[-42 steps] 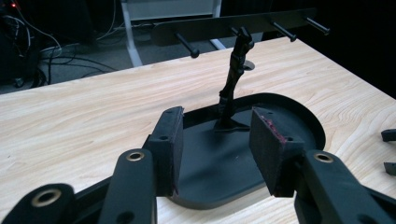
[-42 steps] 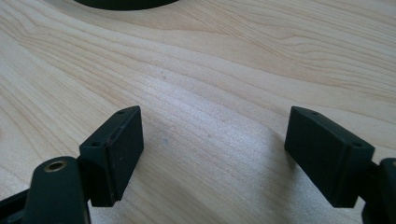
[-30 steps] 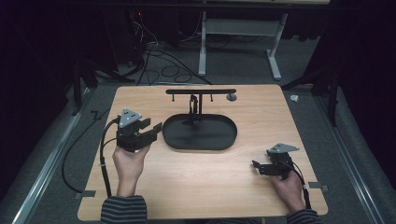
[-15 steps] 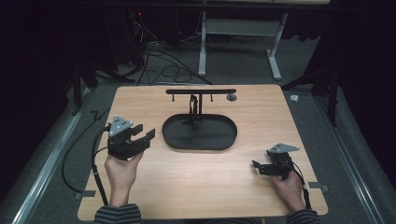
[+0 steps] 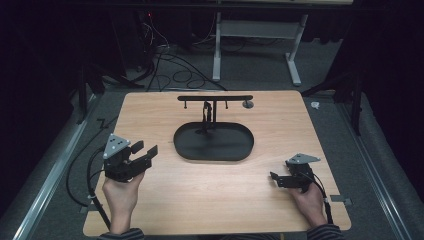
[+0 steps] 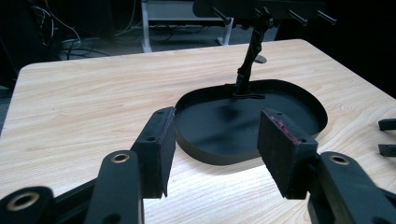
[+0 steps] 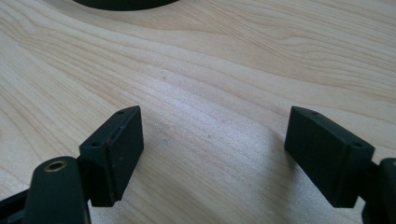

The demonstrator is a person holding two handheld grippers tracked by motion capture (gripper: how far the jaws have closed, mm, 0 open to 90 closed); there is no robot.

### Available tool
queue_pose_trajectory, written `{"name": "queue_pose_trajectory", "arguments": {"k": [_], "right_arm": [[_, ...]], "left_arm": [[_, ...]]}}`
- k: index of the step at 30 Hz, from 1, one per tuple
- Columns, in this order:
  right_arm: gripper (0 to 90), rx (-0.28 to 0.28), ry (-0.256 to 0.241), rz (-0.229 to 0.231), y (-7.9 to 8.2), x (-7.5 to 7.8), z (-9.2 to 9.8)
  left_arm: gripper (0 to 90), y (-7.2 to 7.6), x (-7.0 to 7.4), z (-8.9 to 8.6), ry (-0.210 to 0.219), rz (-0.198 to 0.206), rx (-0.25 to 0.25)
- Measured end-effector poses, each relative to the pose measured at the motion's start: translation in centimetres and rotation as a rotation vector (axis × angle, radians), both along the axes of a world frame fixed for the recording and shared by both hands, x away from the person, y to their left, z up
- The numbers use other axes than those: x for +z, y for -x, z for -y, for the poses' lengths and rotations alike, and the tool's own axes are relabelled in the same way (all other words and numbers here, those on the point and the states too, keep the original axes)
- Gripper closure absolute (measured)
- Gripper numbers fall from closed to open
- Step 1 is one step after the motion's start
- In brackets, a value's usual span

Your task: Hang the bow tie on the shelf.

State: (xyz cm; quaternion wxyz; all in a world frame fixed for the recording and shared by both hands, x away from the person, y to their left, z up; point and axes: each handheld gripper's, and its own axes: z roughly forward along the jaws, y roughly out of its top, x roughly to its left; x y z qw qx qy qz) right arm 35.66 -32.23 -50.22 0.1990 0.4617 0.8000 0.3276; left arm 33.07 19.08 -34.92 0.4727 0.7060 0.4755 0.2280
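Your left tool (image 5: 142, 152) sits at the left side of the bench (image 5: 150, 210), gripped in your left hand (image 5: 121, 192), with its jaws spread wide apart and nothing between them. In the left gripper view the two pads (image 6: 159, 149) frame bare wood and the near rim of the black oval tray (image 6: 205, 154); neither pad touches the tray. The right-hand pad in that view carries a faint reddish smear along its upper edge.

Your right tool (image 5: 275, 178) lies low at the right side of the bench, held by your right hand (image 5: 307, 202), pointing left toward the middle. Its jaws are also well apart and empty; the right gripper view shows plain wood grain between the pads (image 7: 119, 149), with a sliver of the tray's edge at the top of that view. From these views you cannot tell whether the tool touches the wood.

The tray (image 5: 185, 147) rests at the middle of the bench, between the two tools and a little farther from you. It holds nothing loose. A black post (image 5: 215, 112) rises from its far end and carries a horizontal bar (image 5: 192, 98) with short pegs hanging beneath. A small grey disc (image 5: 247, 104) lies on the wood just beside the bar's right end.

No writing or labels can be read on anything here.
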Motion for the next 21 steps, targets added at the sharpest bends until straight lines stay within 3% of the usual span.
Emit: {"name": "queue_pose_trajectory", "arguments": {"k": [21], "right_arm": [[20.6, -0.001, -0.001, -0.002, 0.0, 0.0, 0.0]], "left_arm": [[45.9, 1.7, -1.9, -1.1, 0.015, -0.023, 0.028]]}}
